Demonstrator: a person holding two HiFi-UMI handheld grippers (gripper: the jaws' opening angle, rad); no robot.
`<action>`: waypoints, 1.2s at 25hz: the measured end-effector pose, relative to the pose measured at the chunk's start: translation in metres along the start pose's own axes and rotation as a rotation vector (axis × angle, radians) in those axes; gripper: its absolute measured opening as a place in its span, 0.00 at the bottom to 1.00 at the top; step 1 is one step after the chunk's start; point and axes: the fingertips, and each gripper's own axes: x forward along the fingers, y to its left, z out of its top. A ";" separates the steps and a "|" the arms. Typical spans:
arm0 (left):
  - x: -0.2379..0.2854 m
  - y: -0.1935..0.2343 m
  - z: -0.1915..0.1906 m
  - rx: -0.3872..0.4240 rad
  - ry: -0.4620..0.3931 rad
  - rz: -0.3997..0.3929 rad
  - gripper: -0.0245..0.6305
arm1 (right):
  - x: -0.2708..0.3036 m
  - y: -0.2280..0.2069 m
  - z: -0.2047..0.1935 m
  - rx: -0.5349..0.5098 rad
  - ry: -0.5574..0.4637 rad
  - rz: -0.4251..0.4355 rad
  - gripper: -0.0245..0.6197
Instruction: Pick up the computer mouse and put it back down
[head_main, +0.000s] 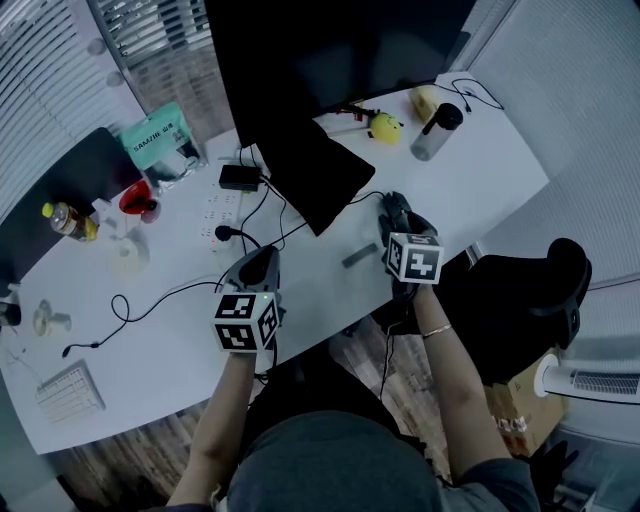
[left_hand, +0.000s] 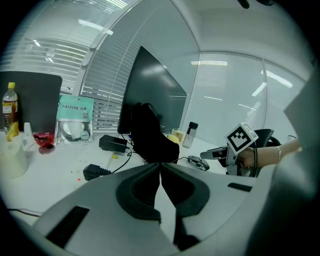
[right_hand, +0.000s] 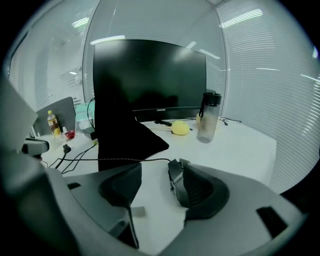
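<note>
- Head view: my left claw (head_main: 258, 262) and right claw (head_main: 398, 208) hang over the table (head_main: 480, 190).
- Left gripper view: the left claw's jaws are pressed together, empty. The computer mouse (left_hand: 198, 161) lies just under the right claw's tips.
- Right gripper view: the jaws are wide apart, and the computer mouse sits beside the right-hand jaw's tip, ungripped.

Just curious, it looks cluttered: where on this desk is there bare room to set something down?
The desk is bare at its right end, bordered by the clear bottle, the mouse and the front edge. The left half is crowded: power strip, adapter, green pack, keyboard.
</note>
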 end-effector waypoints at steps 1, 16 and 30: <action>-0.002 0.000 0.000 0.003 -0.001 -0.003 0.08 | -0.005 0.006 0.002 0.010 -0.013 0.010 0.44; -0.027 0.005 0.005 0.032 -0.020 -0.036 0.08 | -0.072 0.091 0.021 0.056 -0.162 0.142 0.34; -0.052 0.013 0.003 0.052 -0.031 -0.040 0.08 | -0.114 0.134 0.001 0.097 -0.204 0.180 0.20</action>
